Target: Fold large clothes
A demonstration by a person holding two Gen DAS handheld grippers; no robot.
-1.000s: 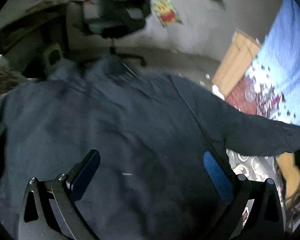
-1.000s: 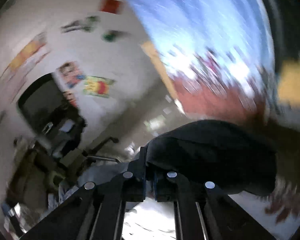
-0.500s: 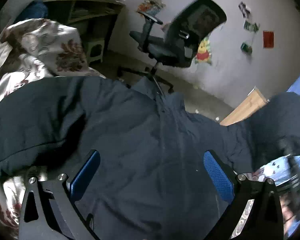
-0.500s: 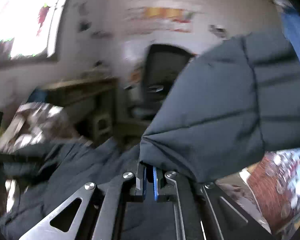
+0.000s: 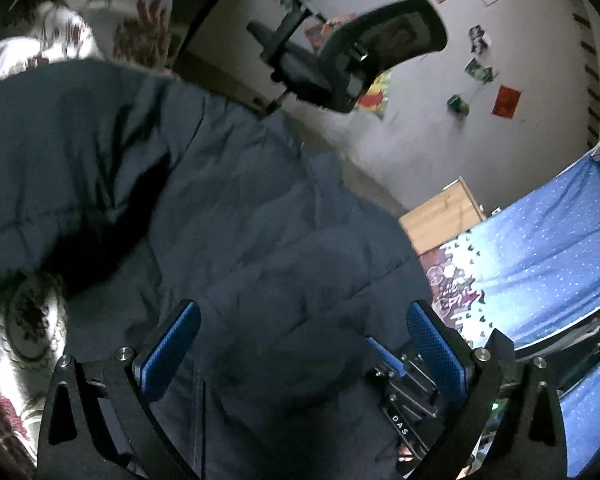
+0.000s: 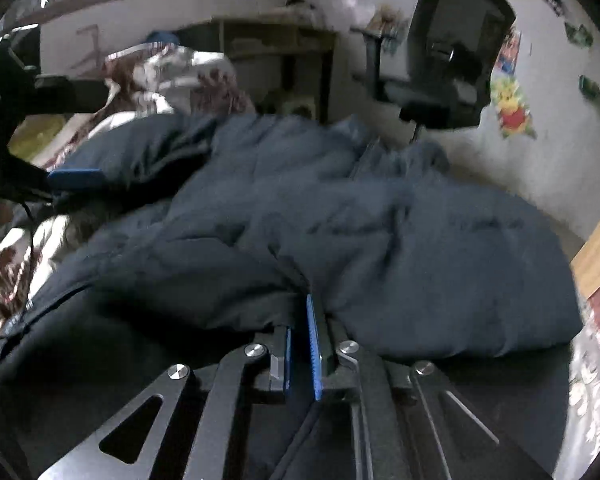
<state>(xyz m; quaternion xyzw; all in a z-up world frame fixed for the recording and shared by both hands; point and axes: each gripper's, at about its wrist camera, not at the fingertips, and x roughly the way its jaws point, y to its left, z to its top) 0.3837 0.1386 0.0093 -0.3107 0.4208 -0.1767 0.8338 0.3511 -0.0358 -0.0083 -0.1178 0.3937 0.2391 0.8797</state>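
Observation:
A dark navy padded jacket [image 5: 240,220] lies spread over the bed and fills the middle of both views [image 6: 380,220]. My left gripper [image 5: 304,344] hovers open over its body, blue pads wide apart with nothing pinched between them. My right gripper [image 6: 300,312] rests low on the jacket with a fold of the sleeve [image 6: 220,280] at its fingertips. Its jaws are just starting to open, showing a thin gap between the pads. The left wrist view shows the right gripper [image 5: 392,380] behind my right finger. The right wrist view shows a left pad [image 6: 76,178] at far left.
A floral bedsheet [image 5: 28,340] lies under the jacket. A black office chair [image 5: 364,64] stands beyond the bed, by a wall with posters. A blue dotted cloth [image 5: 540,240] and a wooden board [image 5: 444,216] are at right. A shelf unit [image 6: 276,48] stands at the back.
My right gripper swung the sleeve from the far right across and down onto the jacket body, rolling as it went. My left gripper slid sideways over the jacket and stayed open.

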